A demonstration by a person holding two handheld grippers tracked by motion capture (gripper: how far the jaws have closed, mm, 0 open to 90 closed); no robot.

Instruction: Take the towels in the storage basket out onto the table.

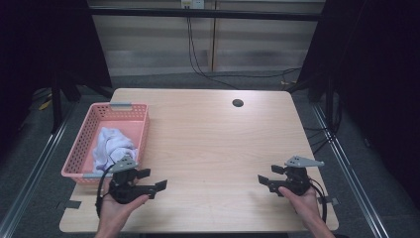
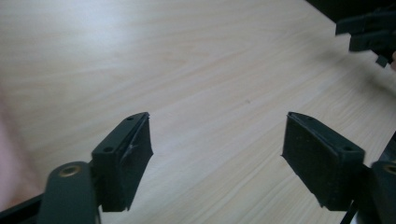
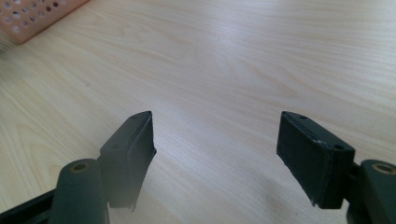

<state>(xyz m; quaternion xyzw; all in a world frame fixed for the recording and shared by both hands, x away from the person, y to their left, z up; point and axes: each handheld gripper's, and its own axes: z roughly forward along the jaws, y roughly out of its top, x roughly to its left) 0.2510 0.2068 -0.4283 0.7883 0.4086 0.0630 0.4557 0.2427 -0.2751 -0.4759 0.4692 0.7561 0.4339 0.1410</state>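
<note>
A pink plastic basket (image 1: 86, 144) stands at the table's left edge with a crumpled white cloth (image 1: 113, 147) inside it. My left gripper (image 1: 154, 180) rests near the front left of the table, just right of the basket's near corner, open with nothing between its jaws. In the left gripper view its jaws (image 2: 217, 158) stand wide over bare wood. My right gripper (image 1: 266, 176) sits near the front right, pointing left, open and holding nothing. Its own view has the right gripper (image 3: 215, 156) spread over the tabletop, with the basket's corner (image 3: 37, 14) at the top left.
The light wooden table (image 1: 208, 144) has a round cable hole (image 1: 237, 103) near its far edge. The other gripper (image 2: 369, 32) appears at the top right of the left gripper view. Metal rails run along both sides of the table, and cables hang behind it.
</note>
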